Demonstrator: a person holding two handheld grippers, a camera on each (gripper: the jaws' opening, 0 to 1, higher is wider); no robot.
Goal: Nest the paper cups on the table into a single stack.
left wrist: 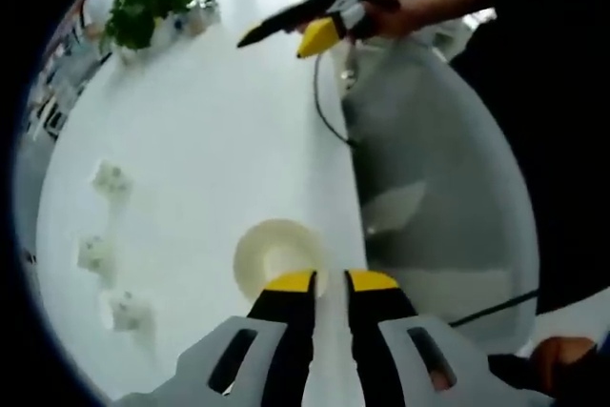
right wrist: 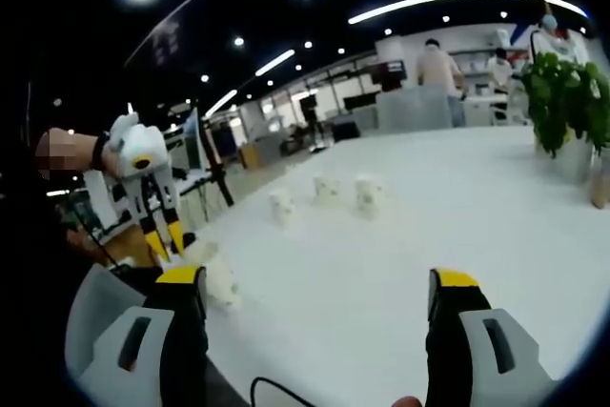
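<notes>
- Broad white glossy table [left wrist: 219,131], carrying all items.
- Cream paper cup [left wrist: 278,256] on the table, mouth toward the camera.
- Three small white crumpled objects [left wrist: 111,178], in a row left of the cup.
- Green leafy potted plant [left wrist: 143,9], at the table's far edge beyond the cup.

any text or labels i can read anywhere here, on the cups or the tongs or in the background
No text can be read in either view.
Paper cup in front of the left tongs: plain, no print visible.
Three cups further along the table: too blurred to tell.
Right tongs: no lettering visible.
Background screens and signs in the right gripper view: too small and blurred to read.
</notes>
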